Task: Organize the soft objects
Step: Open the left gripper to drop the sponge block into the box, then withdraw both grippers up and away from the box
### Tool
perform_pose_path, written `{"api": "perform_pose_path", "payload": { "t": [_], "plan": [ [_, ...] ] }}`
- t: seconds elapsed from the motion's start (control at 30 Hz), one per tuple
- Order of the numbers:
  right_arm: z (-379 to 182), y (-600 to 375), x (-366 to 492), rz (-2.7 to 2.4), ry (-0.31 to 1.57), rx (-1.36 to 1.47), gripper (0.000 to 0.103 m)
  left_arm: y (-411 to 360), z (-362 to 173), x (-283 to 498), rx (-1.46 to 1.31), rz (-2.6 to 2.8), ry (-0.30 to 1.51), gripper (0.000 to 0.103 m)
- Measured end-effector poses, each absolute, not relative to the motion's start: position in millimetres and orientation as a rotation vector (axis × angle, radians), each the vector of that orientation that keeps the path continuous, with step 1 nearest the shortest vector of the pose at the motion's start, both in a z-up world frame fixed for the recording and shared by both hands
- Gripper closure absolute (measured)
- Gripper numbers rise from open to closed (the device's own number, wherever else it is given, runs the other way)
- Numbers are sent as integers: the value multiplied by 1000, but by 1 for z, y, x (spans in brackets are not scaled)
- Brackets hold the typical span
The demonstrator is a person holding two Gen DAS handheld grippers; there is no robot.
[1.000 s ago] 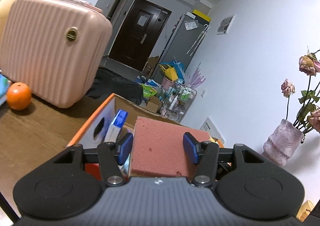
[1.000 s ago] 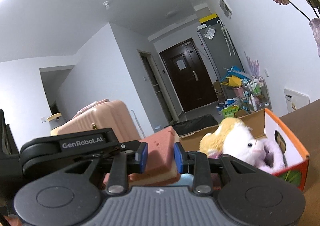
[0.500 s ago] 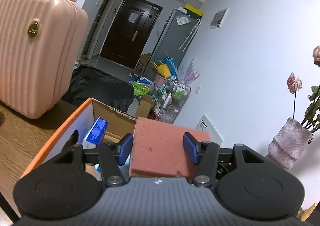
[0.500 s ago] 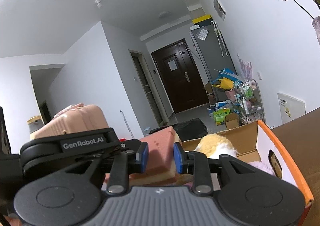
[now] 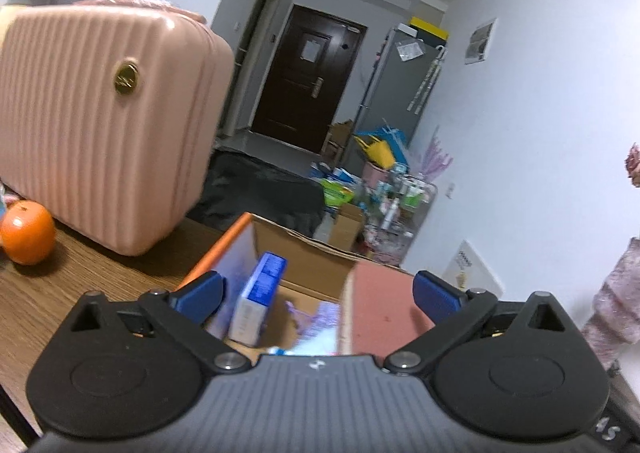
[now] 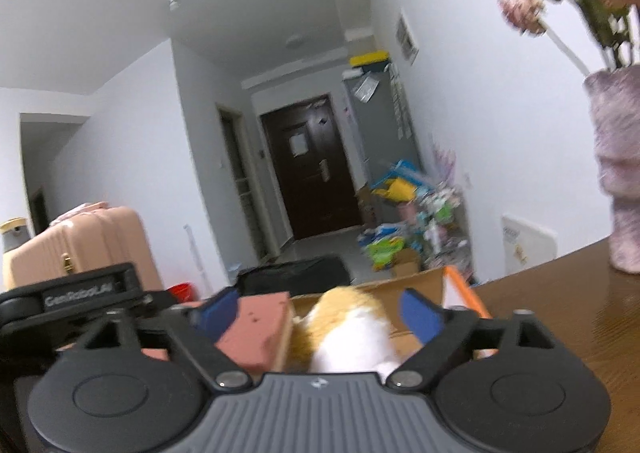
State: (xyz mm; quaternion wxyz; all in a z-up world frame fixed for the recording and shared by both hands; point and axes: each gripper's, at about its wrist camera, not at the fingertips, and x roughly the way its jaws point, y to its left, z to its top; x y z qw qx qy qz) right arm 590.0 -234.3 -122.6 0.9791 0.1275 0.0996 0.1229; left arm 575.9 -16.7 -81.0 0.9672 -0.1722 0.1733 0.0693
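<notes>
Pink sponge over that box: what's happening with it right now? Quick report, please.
Left gripper and right gripper have just opened, both off the pink sponge. Sponge loose over the cardboard box, beside the plush toy. Nothing blocking.

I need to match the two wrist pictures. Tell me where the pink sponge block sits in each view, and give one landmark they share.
Left wrist view: the pink sponge block is low and right of centre, over the cardboard box, beside the right blue finger.
Right wrist view: the pink sponge block is low and left of centre, beside the plush toy.
Shared landmark: the dark door at the far end of the hall.
</notes>
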Motion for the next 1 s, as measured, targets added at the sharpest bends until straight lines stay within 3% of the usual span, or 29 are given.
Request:
{"api": "perform_pose_path", "payload": {
  "t": [0.07,1.0],
  "plan": [
    [-121,-235,588,225,178,245,0,-16,-79,572,-323,165,332,0],
    [-120,-251,511,176,147,109,0,-32,-80,470,-70,224,250,0]
  ]
}}
